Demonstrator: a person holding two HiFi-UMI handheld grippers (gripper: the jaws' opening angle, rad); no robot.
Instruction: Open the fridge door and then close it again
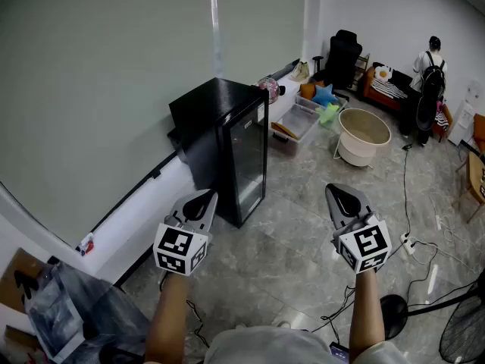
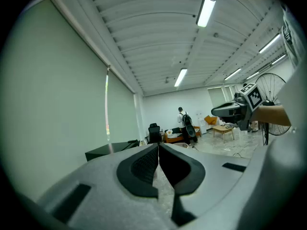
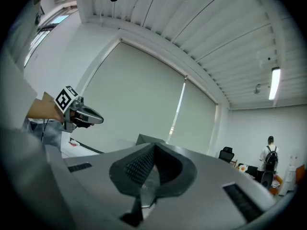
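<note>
A small black fridge with a glass door stands against the pale wall, its door closed. In the head view my left gripper hovers just in front of the fridge's lower left corner, jaws together and holding nothing. My right gripper hangs further right over the tiled floor, also shut and empty. The left gripper view looks along its shut jaws toward the fridge top, with the right gripper at the right. In the right gripper view, beyond its shut jaws, the left gripper floats before the wall.
A white ledge runs along the wall behind the fridge. Clear plastic bins, a round beige tub, a black office chair and a standing person lie beyond. Cables and a power strip cross the floor; a fan stands at right.
</note>
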